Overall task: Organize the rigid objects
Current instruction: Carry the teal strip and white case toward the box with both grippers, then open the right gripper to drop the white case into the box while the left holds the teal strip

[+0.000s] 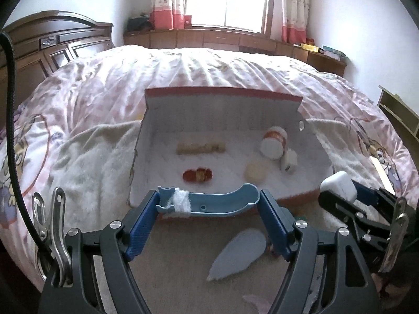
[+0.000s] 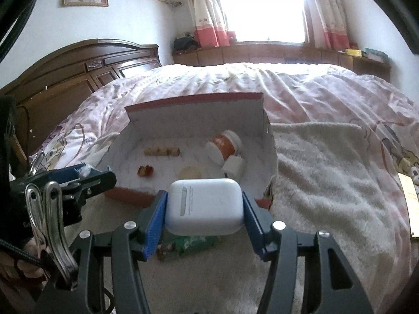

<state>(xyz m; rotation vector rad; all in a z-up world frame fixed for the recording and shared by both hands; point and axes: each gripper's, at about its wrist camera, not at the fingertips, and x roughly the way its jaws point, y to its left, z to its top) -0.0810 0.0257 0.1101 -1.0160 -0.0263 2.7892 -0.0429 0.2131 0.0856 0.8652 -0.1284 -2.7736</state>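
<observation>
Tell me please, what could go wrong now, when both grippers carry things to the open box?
1. The blue plastic piece is held only by its ends in the left gripper; it may twist free.
2. The white case in the right gripper is smooth and may slip.
3. Either drop could hit the orange bottle.

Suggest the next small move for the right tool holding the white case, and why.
Probably carry the white earbud case forward over the open cardboard box's near wall and lower it onto bare floor by the round cream piece. The right tool grips it just short of the box, and the earlier items already lie inside.
</observation>
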